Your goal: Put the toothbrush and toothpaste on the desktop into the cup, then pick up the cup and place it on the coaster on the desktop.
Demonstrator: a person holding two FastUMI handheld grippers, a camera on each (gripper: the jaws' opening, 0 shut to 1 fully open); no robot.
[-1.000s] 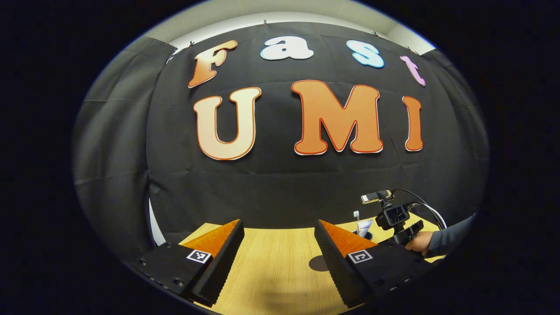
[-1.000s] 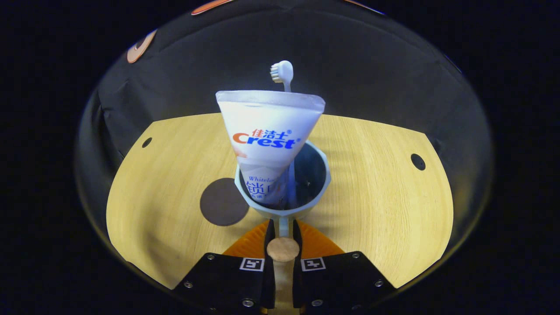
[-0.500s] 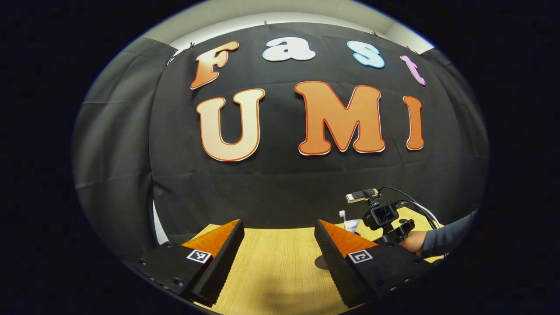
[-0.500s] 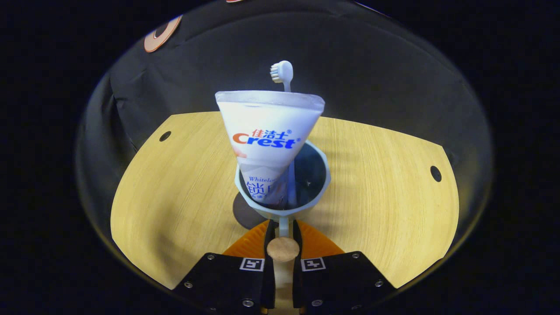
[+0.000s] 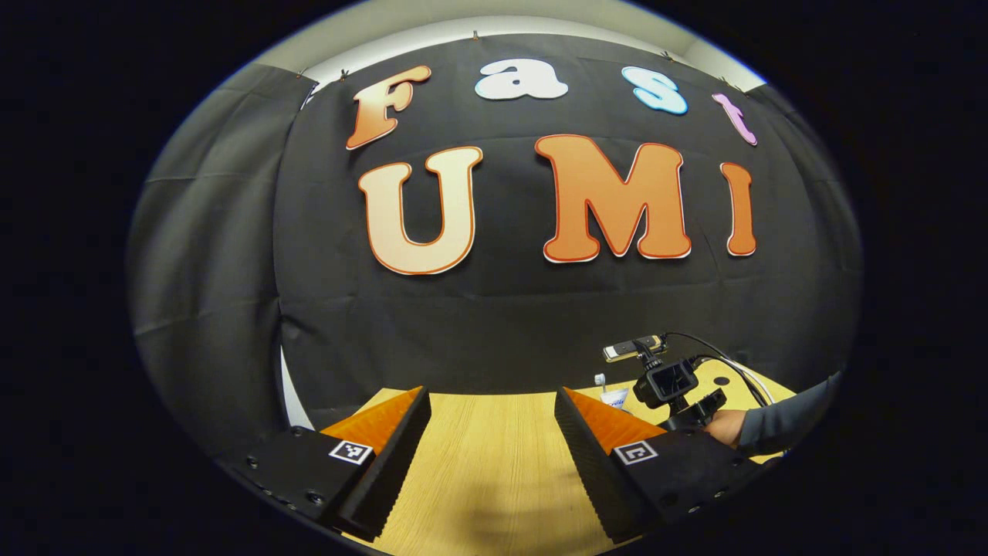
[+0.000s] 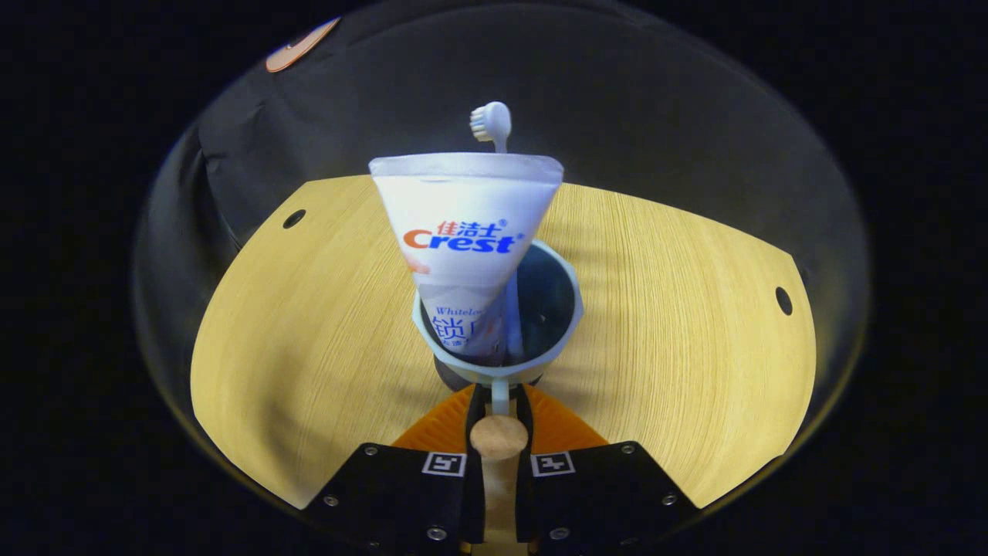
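the right gripper (image 6: 499, 405) clenched the cup (image 6: 498, 313) by its handle over the coaster (image 6: 446, 378), the left gripper (image 5: 490, 448) was released; the top-heavy toothpaste (image 6: 463, 232) could tip it off-centre.

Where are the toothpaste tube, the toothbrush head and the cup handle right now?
toothpaste tube (image 6: 461, 232), right gripper view, on its printed upper body.
toothbrush head (image 6: 492, 122), right gripper view, on the bristled head above the tube.
cup handle (image 6: 499, 437), right gripper view, on its round wooden end between the shut fingers.
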